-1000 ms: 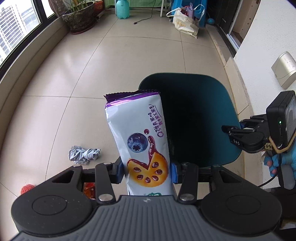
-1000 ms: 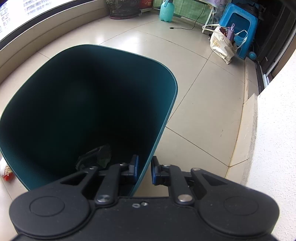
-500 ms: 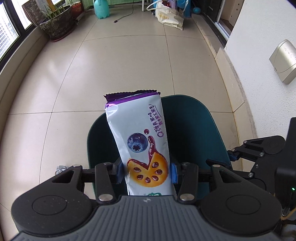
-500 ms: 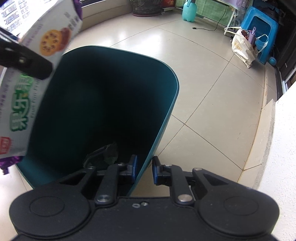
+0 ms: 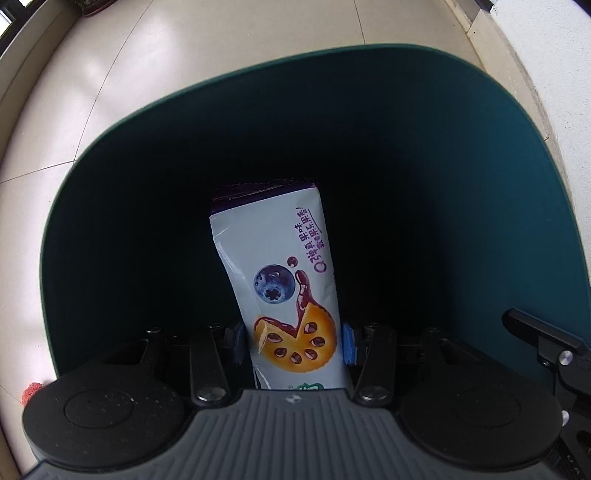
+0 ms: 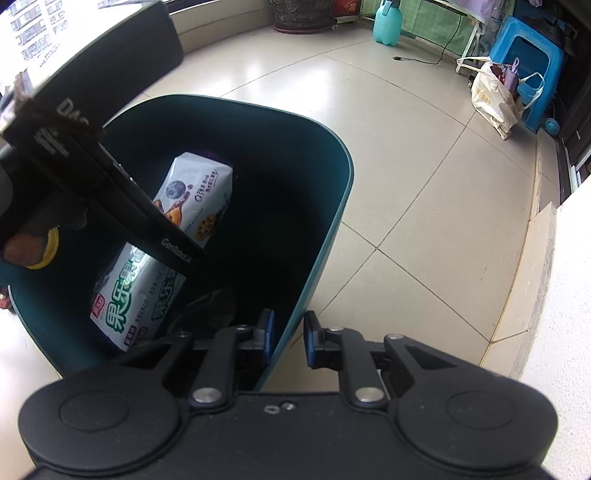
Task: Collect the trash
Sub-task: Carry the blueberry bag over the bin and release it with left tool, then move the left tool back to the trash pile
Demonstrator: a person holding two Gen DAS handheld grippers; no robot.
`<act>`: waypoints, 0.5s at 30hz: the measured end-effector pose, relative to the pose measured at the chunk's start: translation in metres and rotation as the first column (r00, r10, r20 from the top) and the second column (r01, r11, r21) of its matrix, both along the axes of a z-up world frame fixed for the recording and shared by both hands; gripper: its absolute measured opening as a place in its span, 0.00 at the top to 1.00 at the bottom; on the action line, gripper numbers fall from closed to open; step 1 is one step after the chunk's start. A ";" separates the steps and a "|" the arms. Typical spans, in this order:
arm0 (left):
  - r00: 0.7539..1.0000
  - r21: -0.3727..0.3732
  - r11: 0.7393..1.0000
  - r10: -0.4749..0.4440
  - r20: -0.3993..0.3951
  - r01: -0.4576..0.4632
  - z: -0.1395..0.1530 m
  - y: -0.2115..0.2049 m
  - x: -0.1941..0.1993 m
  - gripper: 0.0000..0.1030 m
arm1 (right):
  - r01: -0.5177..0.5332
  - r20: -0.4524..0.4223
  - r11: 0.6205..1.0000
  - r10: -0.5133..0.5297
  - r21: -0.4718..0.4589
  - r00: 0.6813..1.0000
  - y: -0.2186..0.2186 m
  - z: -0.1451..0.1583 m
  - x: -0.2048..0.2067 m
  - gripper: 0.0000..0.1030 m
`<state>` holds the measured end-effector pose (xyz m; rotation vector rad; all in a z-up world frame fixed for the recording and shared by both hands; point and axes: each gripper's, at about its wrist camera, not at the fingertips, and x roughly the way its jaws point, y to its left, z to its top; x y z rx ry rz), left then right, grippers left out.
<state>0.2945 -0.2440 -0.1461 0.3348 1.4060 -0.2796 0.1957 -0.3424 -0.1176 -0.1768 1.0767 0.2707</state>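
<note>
The snack wrapper [image 5: 280, 280] is the piece of trash I have in my left hand-held gripper [image 5: 293, 341]: white with a purple crimped top, a blueberry and a biscuit printed on it. Both pads press its lower sides, and it stands upright between them, its top end reaching down inside the dark teal bin [image 5: 517, 206]. In the right wrist view the same wrapper [image 6: 192, 206] shows inside the bin's mouth, partly crossed by the black body of my left gripper. Something dark lies at the bottom of the bin, too dim to name.

My right hand-held gripper [image 6: 288, 341] is narrowed onto the bin's near rim [image 6: 295, 314], one pad inside the wall and one outside, holding the bin tilted toward me.

The bin stands on a pale tiled floor [image 6: 406, 147]. Farther off along the wall are a blue plastic stool [image 6: 532, 66], a cream shopping bag [image 6: 493, 99] leaning against it, a turquoise bottle [image 6: 386, 22] and a plant pot [image 6: 301, 14].
</note>
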 end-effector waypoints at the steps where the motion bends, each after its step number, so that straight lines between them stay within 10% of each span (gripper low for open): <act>1: 1.000 -0.002 1.000 0.002 -0.011 -0.002 -0.005 -0.002 0.002 0.54 | 0.001 0.000 1.000 -0.001 0.002 1.000 0.000 0.000 0.000 0.85; 15: 0.998 -0.019 1.000 0.015 -0.058 -0.017 -0.024 -0.014 0.007 0.36 | -0.001 -0.001 1.000 0.001 0.004 1.000 0.000 0.000 -0.003 0.84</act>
